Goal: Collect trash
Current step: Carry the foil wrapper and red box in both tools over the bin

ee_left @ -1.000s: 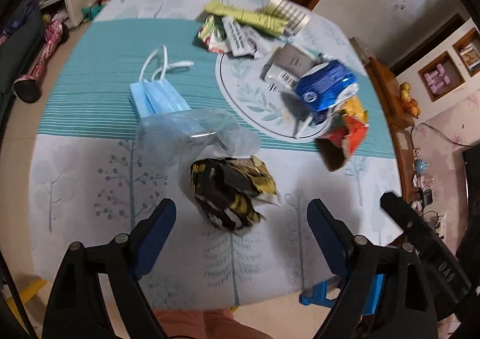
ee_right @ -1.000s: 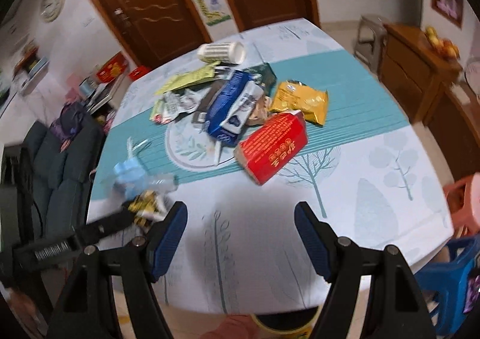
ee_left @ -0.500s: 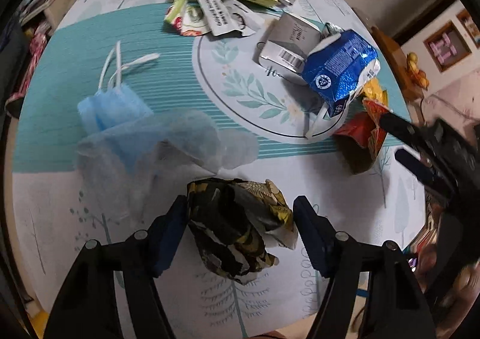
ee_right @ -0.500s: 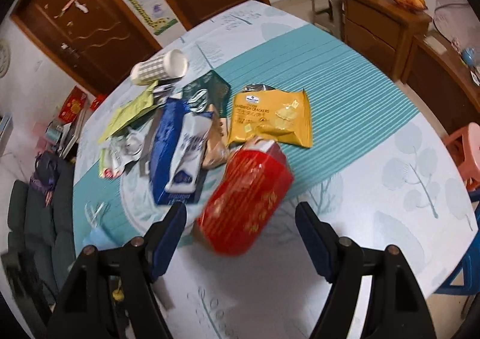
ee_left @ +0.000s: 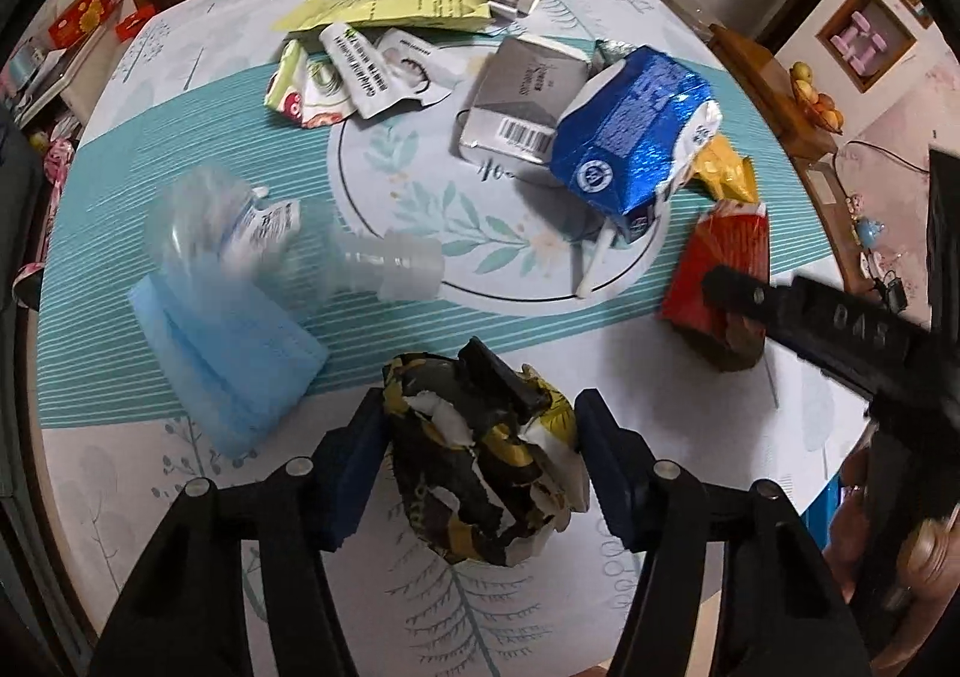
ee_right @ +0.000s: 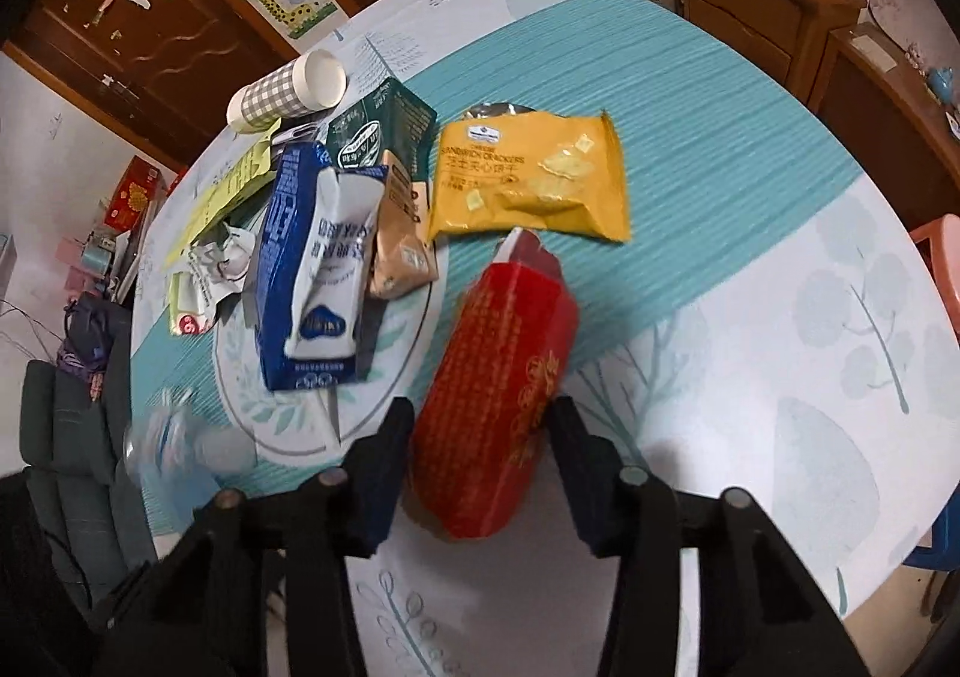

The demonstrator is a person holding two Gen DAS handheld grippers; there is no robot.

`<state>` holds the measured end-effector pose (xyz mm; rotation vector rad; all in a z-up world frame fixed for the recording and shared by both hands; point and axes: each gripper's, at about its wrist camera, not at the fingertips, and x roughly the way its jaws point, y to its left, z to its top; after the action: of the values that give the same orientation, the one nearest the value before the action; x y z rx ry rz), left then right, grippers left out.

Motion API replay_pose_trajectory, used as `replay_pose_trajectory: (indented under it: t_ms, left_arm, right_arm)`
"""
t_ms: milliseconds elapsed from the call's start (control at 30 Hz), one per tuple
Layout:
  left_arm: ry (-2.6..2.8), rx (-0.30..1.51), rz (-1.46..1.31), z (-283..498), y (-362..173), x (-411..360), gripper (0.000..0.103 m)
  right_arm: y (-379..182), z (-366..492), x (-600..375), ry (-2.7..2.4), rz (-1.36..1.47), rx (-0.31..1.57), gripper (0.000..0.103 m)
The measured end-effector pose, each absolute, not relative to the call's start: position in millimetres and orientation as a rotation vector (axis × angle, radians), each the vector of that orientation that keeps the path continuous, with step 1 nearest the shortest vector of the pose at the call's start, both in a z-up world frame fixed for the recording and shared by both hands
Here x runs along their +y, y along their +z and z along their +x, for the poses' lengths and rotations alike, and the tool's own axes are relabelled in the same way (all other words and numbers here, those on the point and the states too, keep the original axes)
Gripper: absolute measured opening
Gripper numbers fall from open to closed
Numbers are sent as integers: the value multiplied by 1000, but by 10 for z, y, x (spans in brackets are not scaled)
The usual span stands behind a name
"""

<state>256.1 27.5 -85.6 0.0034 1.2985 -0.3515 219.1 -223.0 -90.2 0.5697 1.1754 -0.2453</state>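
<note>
My left gripper (ee_left: 480, 437) is shut on a crumpled black and yellow wrapper (ee_left: 486, 467) near the table's front edge. A clear plastic bottle (ee_left: 300, 251) is blurred beside a blue face mask (ee_left: 228, 353), left of the wrapper. My right gripper (ee_right: 477, 449) is shut on a red snack bag (ee_right: 498, 377); it also shows in the left wrist view (ee_left: 720, 269). A blue milk carton (ee_right: 318, 269), a yellow cracker bag (ee_right: 534, 173) and a checked paper cup (ee_right: 288, 95) lie beyond.
More wrappers, a silver carton (ee_left: 522, 101) and a green packet (ee_left: 390, 11) lie at the far side of the round table (ee_right: 810, 329). A wooden cabinet (ee_right: 762, 5) and a pink stool (ee_right: 942, 251) stand to the right.
Both grippers moved forward and closed, the left on the black and yellow wrapper, the right on the red bag. The clear bottle shifted beside the mask.
</note>
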Motion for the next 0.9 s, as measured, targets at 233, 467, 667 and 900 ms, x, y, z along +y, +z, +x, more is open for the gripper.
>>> replay_pose_trajectory:
  t_ms: [233,467,667,900]
  left_arm:
    - [-380,1288,7,2432,-793,170,59]
    - [-409,1226,7,2115,-515,27,59]
    - [-442,1135,3,1736,-117,-158,59]
    - [-482,1066,-9,1296,237,-402,59]
  right_arm:
    - [-738,1811,-2282,-187,562,1122,34]
    - [-502,1411,-2363,-155,564,1061,33]
    - [-184,1075,-2387,-103,532,999,33]
    - [152,674,-2442,-37,492,944,33]
